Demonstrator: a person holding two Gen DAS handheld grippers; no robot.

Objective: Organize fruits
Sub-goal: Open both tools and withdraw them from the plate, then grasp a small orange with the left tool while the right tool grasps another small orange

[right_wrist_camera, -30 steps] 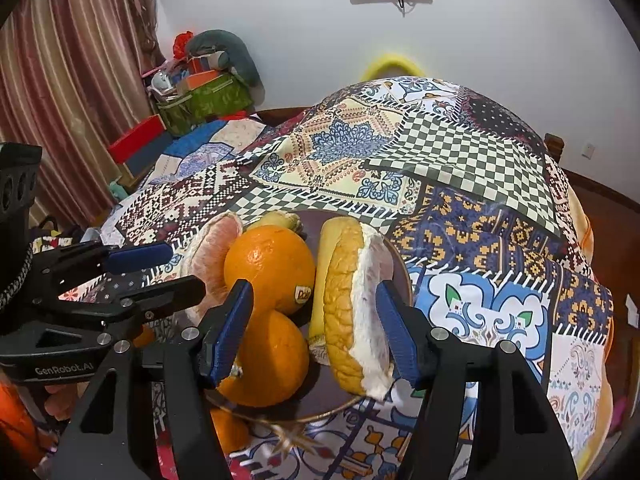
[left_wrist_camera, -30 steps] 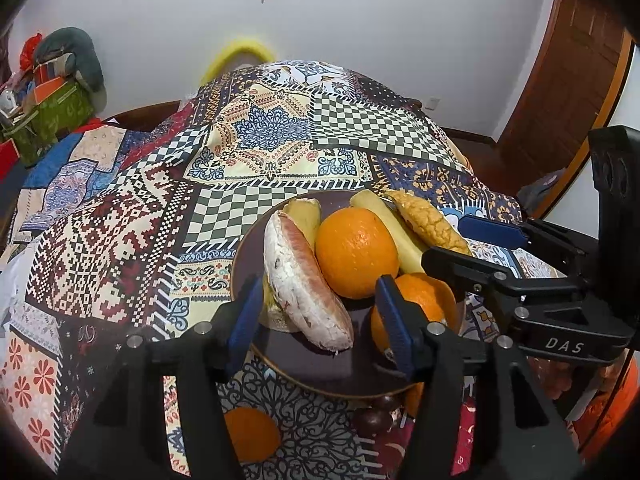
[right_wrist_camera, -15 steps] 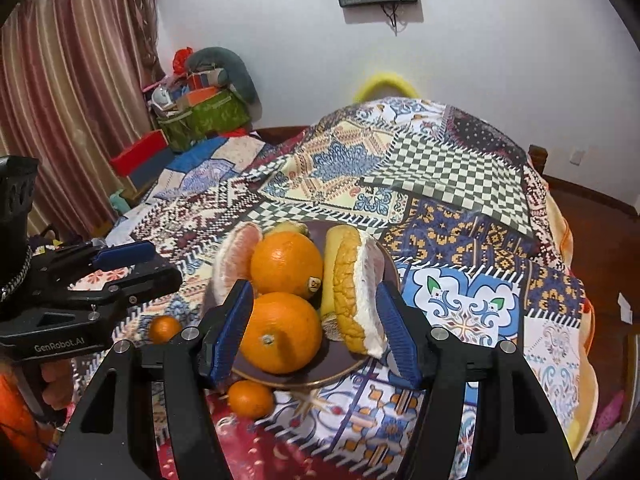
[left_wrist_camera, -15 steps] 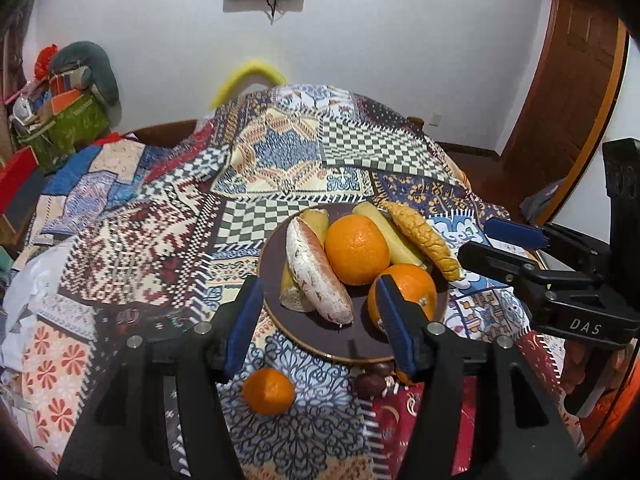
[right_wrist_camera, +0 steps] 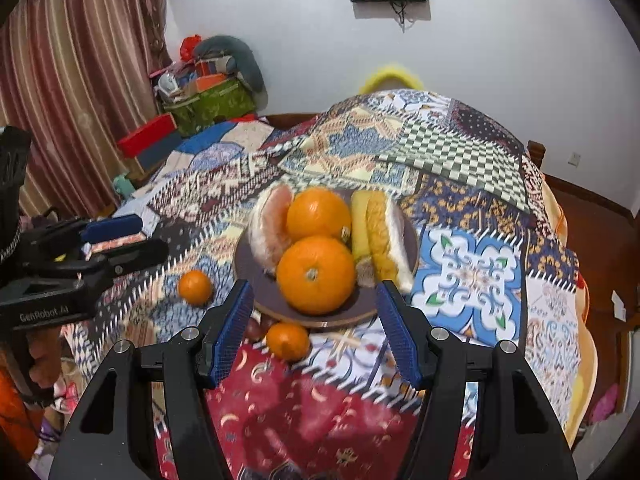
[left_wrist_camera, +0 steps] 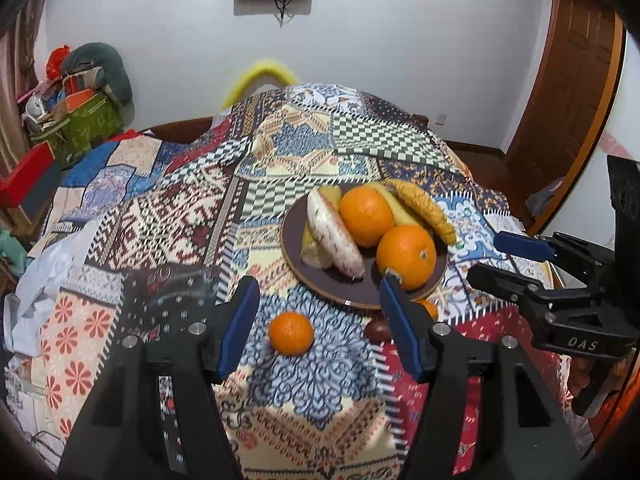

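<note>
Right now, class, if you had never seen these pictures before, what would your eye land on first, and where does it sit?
The dark round plate in the middle of the patchwork cloth draws the eye, heaped with two big oranges, pomelo wedges and a banana. Next come two small tangerines lying loose on the cloth just in front of the plate. Framing it all, the left gripper and right gripper hover empty, blue pads apart, the left's jaws opening.

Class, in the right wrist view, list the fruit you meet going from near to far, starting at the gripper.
Small tangerine → near orange on the plate → far orange.
</note>
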